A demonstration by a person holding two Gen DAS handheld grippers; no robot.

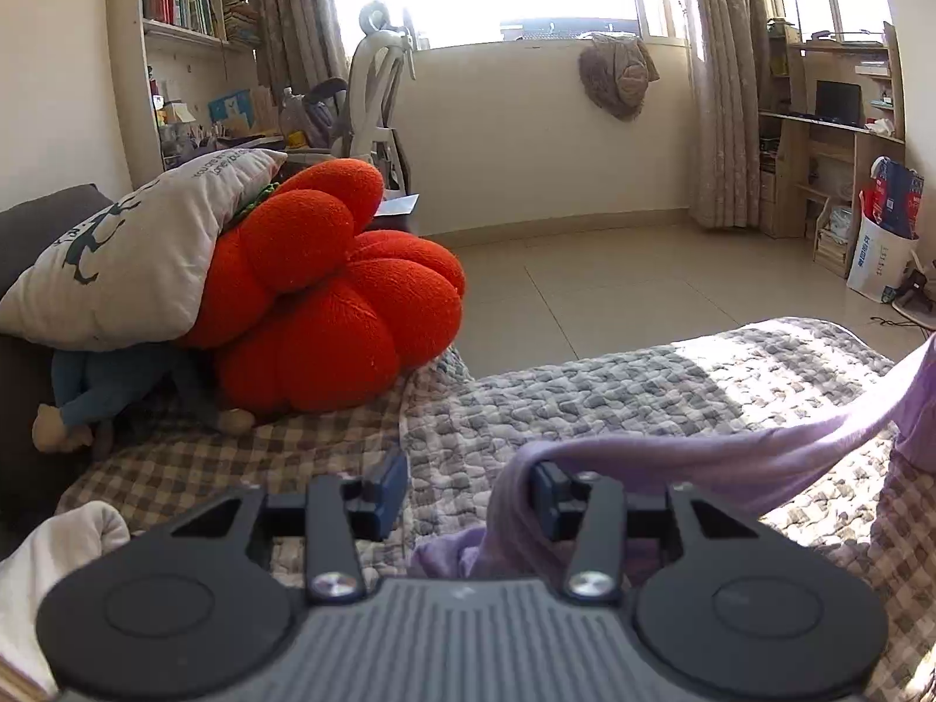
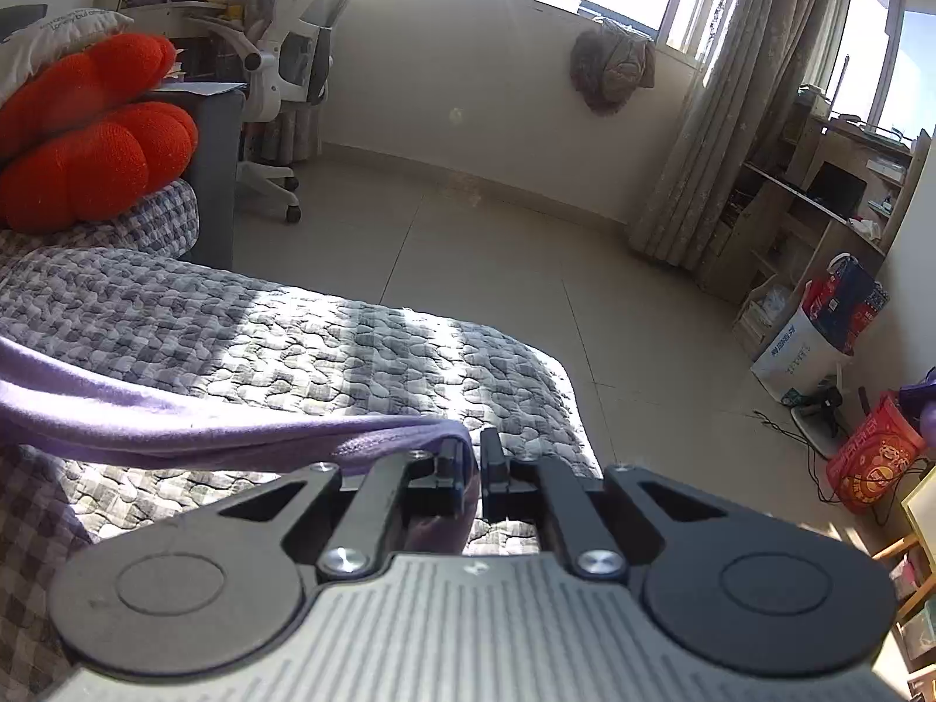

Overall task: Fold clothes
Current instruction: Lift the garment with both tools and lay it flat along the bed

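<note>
A lilac garment (image 1: 731, 456) stretches in a taut band across the grey checked quilt (image 1: 614, 392). In the left wrist view my left gripper (image 1: 468, 491) stands open; the garment's end drapes over its right finger (image 1: 547, 491) and the left finger (image 1: 386, 485) is bare, with quilt showing in the gap. In the right wrist view my right gripper (image 2: 472, 468) is shut on the other end of the lilac garment (image 2: 175, 415), which runs off to the left above the quilt (image 2: 292, 339).
An orange pumpkin cushion (image 1: 327, 292), a white printed pillow (image 1: 134, 251) and a blue plush toy (image 1: 99, 386) lie at the left end. White cloth (image 1: 70, 538) lies at lower left. Beyond the quilt's edge are tiled floor (image 2: 497, 269), an office chair (image 2: 286, 58) and bags (image 2: 819, 327).
</note>
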